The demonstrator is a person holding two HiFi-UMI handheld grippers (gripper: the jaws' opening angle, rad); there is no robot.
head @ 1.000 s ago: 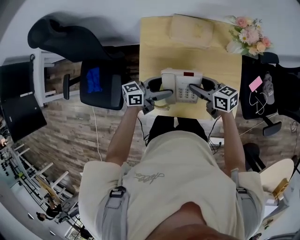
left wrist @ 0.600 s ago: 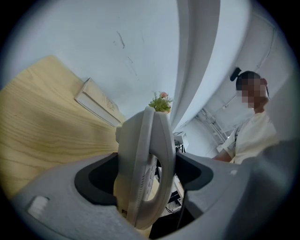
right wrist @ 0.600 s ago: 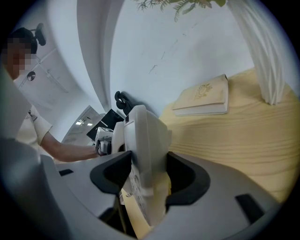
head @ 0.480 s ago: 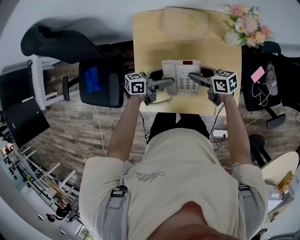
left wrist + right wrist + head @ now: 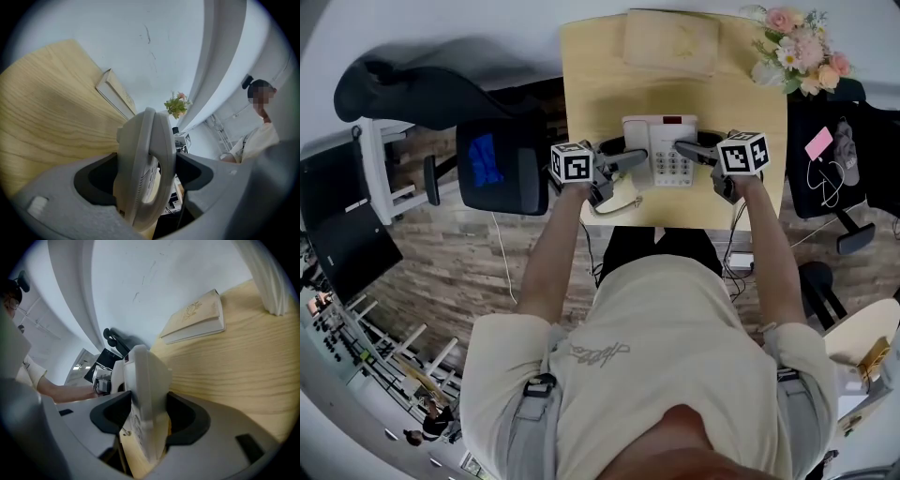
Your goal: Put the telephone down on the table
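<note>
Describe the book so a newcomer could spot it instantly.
Find the light wooden table against the white wall. At its far edge, beyond the white telephone, lies a closed book. It is flat, pale cream and rectangular, unlike the pink flowers at the corner to its right.

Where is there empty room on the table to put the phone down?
The light wooden table is bare in a band between the tan book at the back and the white telephone, and along its left side. The back right corner, by the pink flower bunch, is crowded.

Office — desk point(image 5: 591, 94), swivel chair point(image 5: 521, 180)
</note>
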